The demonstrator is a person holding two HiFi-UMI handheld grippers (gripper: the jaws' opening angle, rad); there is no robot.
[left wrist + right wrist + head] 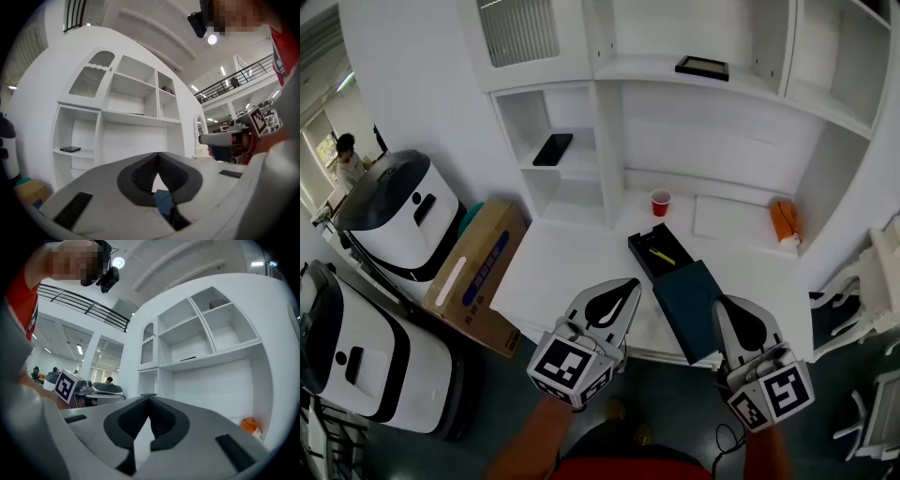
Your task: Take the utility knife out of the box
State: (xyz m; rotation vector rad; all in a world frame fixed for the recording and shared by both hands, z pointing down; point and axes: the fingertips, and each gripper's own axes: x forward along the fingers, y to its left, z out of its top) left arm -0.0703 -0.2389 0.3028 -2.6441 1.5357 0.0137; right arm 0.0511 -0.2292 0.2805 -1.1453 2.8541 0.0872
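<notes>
A black open box (649, 249) lies on the white desk (572, 272), with the yellow utility knife (662, 255) inside it. Its dark teal lid (689, 297) rests beside it at the desk's front edge, and shows as a blue patch (161, 201) through the left jaws. My left gripper (630, 282) (158, 153) hovers shut over the desk front, left of the lid, holding nothing. My right gripper (724, 301) (149, 395) is also shut and empty, at the lid's right corner. Both point level toward the shelves, short of the box.
A red cup (661, 202) stands behind the box, and an orange object (784, 221) lies at the desk's right. A cardboard box (478, 272) and two white machines (403, 216) (366, 366) crowd the floor at left. White chairs (872, 281) stand at right. A black phone (553, 148) lies on a shelf.
</notes>
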